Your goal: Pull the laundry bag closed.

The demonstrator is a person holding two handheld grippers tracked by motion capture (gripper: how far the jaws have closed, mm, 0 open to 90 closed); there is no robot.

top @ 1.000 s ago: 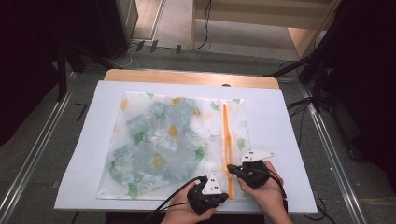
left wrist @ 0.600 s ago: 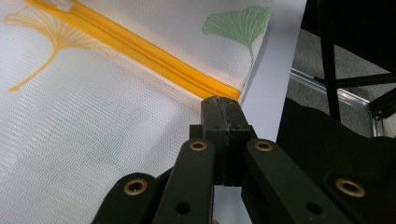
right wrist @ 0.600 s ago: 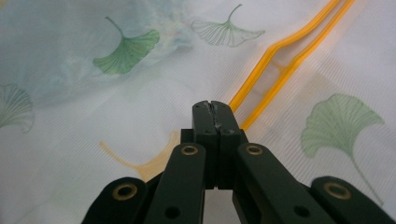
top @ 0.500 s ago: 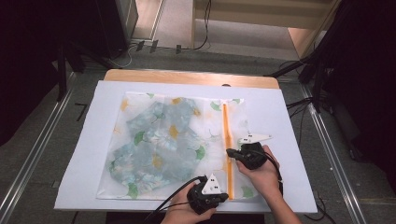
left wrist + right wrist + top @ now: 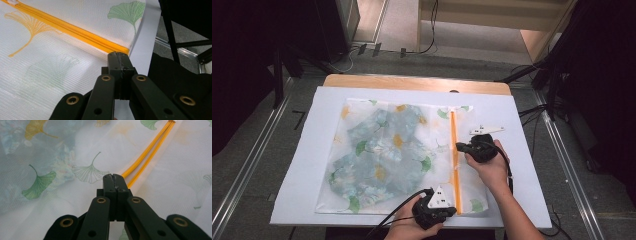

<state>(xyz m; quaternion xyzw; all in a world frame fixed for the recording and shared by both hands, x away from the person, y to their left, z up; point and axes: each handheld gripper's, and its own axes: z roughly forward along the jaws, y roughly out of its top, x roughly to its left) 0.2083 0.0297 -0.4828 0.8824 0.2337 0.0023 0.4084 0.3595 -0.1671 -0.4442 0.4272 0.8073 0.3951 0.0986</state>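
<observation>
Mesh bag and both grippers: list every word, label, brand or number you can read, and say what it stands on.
None can be read.
Mesh bag: printed leaves, no lettering.
Orange zipper: no marking.
Left gripper and right gripper: jaws bear brass rivets, no text.

no readable text, labels, brand names, numbers or signs anywhere in these views

You've got a wooden table (image 5: 417,83) under a white sheet (image 5: 522,165), standing on grey carpeted floor (image 5: 247,165). Metal rails (image 5: 242,182) run along both sides of you. Cables (image 5: 362,50) trail across the floor beyond the far edge (dark stands left and right), light wooden furniture (image 5: 497,12) behind.
</observation>
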